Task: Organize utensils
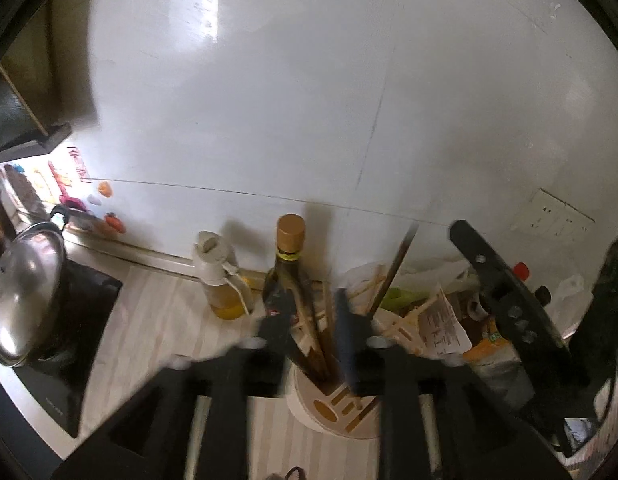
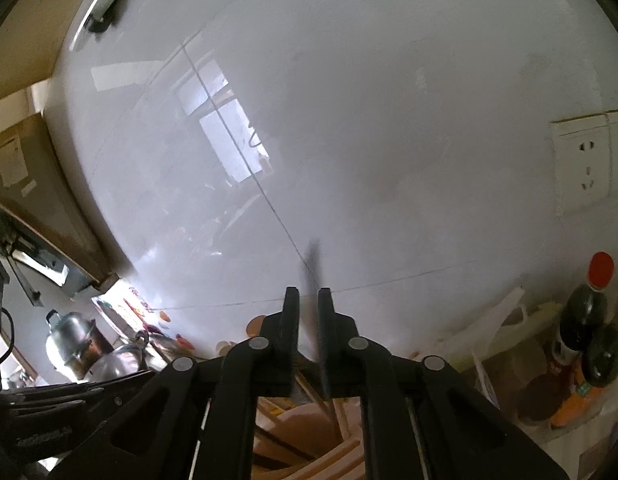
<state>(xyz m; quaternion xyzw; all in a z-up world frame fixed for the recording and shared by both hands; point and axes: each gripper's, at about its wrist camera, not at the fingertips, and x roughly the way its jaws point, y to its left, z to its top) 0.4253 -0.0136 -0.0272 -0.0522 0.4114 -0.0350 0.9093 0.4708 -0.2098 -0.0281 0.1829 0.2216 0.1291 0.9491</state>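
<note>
The left gripper (image 1: 309, 316) stands spread around chopsticks (image 1: 317, 344) standing in the holder (image 1: 333, 412), pads clear. The right gripper (image 2: 308, 312), nearly closed, straddles a dark stick (image 2: 314, 268); contact unclear.

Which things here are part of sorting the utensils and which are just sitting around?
Job:
- utensil holder
- chopsticks standing in it
- dark stick between the right tool jaws
- left tool

Lying about:
- oil bottle
- dark bottle
- pot lid
- wall socket
</note>
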